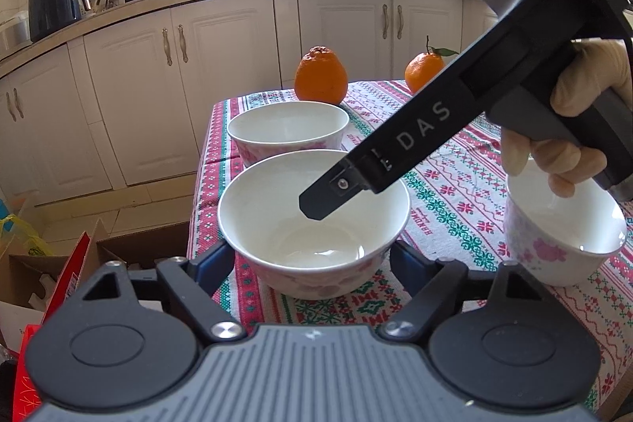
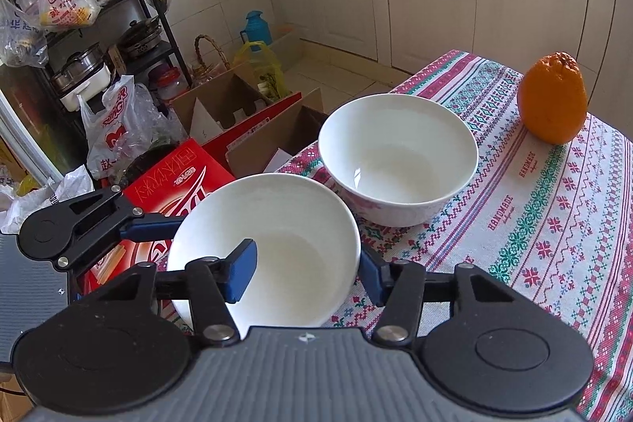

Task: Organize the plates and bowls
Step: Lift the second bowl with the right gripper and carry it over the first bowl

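A white bowl with pink flowers (image 1: 277, 208) stands near the table's left edge, and both grippers are on it. My left gripper (image 1: 312, 260) has its blue pads against the bowl's two outer sides. My right gripper (image 2: 308, 263) straddles the bowl's (image 2: 292, 220) right wall, with one pad inside and the other against the outside, closed in on the wall. A second like bowl (image 1: 289, 127) (image 2: 397, 161) sits just behind it. Further right, a smaller flowered bowl (image 1: 565, 228) stands under the gloved hand (image 1: 573, 97) that carries the right gripper.
Two oranges (image 1: 320, 76) (image 1: 425, 70) stand at the far end of the patterned tablecloth (image 1: 455, 184). Beside the table's left edge, cardboard boxes (image 2: 245, 105) and a red carton (image 2: 178, 176) crowd the floor. White cabinets (image 1: 138, 66) lie beyond.
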A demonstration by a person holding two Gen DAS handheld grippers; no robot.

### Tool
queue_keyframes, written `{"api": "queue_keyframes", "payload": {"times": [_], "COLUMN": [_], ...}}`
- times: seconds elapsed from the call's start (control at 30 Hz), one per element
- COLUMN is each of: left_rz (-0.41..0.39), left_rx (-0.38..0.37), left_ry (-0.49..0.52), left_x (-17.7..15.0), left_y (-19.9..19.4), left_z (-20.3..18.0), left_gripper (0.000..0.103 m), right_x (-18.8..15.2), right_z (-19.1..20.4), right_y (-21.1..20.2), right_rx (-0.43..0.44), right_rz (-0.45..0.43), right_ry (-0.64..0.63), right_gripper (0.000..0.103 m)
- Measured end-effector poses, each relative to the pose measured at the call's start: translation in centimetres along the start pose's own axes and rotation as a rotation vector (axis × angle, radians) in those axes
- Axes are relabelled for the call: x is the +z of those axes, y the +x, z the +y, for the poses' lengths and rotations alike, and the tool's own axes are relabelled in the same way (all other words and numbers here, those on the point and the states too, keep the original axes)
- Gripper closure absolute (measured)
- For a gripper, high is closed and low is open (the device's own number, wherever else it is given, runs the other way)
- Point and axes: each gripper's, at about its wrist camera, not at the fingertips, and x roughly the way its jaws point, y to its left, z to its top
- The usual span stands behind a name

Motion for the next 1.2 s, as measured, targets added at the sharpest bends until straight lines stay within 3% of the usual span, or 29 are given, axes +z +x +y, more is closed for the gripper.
{"api": "queue_keyframes", "payload": {"times": [0.33,1.2], "left_rz": [0.004,-0.002], "left_rx": [-0.004,-0.073], "left_ry": [0.026,0.076], "left_x": [0.9,3.0], "left_y": [-1.1,-6.9], "left_z": [-0.7,-7.2], "left_gripper": [0.018,0.018], "right_x": [-0.5,-6.3], "right_z": [0.1,1.4], "right_y": [-1.5,-12.0], "right_rx": [0.008,-0.009], "right_rz": [-0.019,-0.105], "right_ry": [0.006,-0.018], "right_gripper": [0.043,0.042]}}
